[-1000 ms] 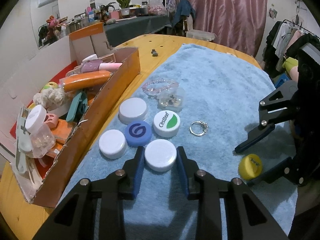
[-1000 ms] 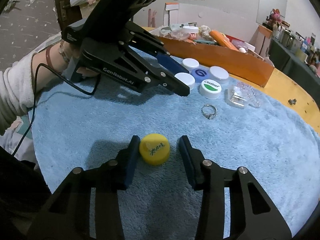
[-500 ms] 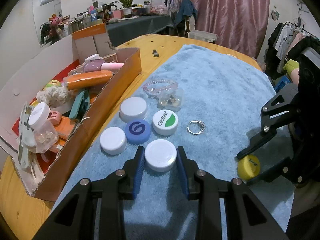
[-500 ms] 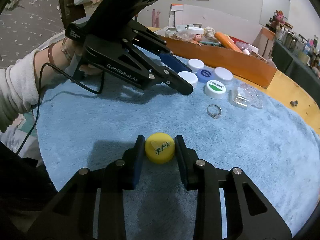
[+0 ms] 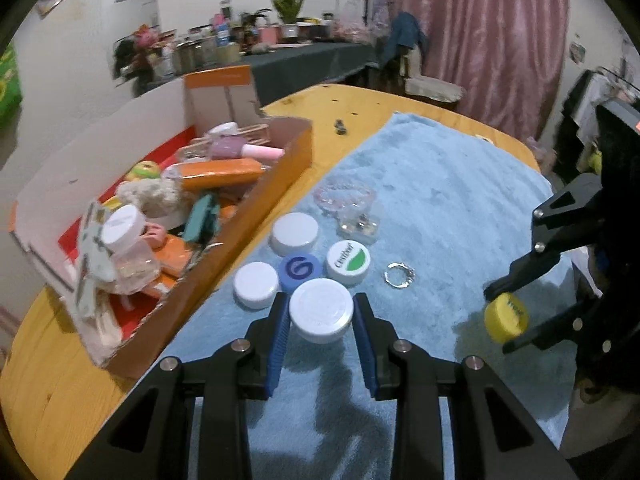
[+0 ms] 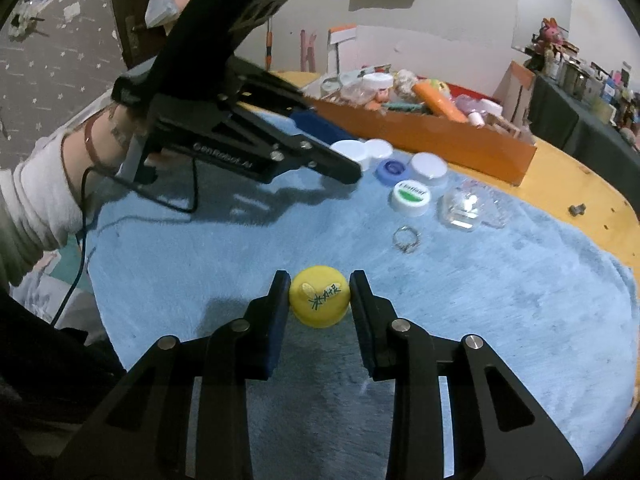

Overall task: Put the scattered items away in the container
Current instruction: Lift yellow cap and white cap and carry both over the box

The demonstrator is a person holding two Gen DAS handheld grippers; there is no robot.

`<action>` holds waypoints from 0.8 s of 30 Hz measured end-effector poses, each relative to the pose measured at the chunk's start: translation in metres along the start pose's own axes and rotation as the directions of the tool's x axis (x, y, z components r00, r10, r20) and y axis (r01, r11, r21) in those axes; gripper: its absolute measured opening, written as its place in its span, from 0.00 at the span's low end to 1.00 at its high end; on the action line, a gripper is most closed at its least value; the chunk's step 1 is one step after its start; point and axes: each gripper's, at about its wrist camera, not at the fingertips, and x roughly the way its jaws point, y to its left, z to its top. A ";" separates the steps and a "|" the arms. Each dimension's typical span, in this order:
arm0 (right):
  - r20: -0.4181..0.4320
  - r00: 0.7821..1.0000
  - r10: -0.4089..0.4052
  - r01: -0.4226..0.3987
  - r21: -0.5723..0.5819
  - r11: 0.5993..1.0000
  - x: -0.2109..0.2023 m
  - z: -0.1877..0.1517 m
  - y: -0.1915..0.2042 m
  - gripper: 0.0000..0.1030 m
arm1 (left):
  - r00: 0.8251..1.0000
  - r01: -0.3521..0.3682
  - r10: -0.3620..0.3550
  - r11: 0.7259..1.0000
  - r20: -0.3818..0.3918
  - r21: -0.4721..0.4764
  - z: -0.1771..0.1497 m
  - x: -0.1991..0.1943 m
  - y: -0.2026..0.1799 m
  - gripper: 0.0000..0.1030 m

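left gripper (image 5: 321,314): black two-finger tool with blue pads, clamped on the large round white plastic cap (image 5: 321,310), pads on both its sides; cap looks lifted off the towel, shadow under it
right gripper (image 6: 319,300): same black tool, closed tight on the small round yellow plastic cap with dark scribble (image 6: 319,301); in the left view it is raised above the towel
container: long orange cardboard box (image 5: 256,216), on the wooden table at the towel's edge, already crowded with an orange tube, a knitted cream piece, a clear jar with white lid
still on towel: small white cap (image 5: 256,284), blue cap with white G (image 5: 300,271), white cap with green logo (image 5: 347,261), another white cap (image 5: 294,233), all clustered near the box
jewellery: silver ring (image 5: 399,274) just beside the logo cap; clear plastic case (image 5: 357,226) and pink bead bracelet (image 5: 345,196) beyond
surface: fluffy light-blue towel (image 5: 432,208) over round yellow wooden table (image 5: 52,368)
person: wrist in white sleeve (image 6: 44,192) behind the left tool
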 end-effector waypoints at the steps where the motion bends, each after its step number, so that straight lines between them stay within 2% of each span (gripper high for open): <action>1: 0.001 1.000 -0.002 0.002 0.000 1.000 -0.003 0.003 -0.003 0.28 | 1.000 -0.011 0.011 1.000 0.001 -0.017 0.002 -0.002 0.001 0.32; 9: 0.015 1.000 0.003 -0.003 0.014 1.000 -0.023 0.038 -0.026 0.28 | 0.997 -0.077 0.079 0.983 0.006 -0.168 0.026 -0.021 0.014 0.32; 13: 0.019 1.000 0.002 -0.003 0.021 1.000 -0.029 0.062 -0.038 0.28 | 0.993 -0.118 0.122 0.965 0.003 -0.236 0.046 -0.027 0.021 0.32; 19: 0.037 0.999 -0.003 0.001 0.039 0.999 -0.035 0.100 -0.063 0.28 | 0.978 -0.196 0.207 0.915 -0.006 -0.351 0.076 -0.036 0.042 0.32; 24: 0.037 0.999 -0.014 0.012 0.063 0.998 -0.027 0.135 -0.085 0.28 | 0.966 -0.242 0.254 0.844 -0.041 -0.479 0.101 -0.029 0.073 0.32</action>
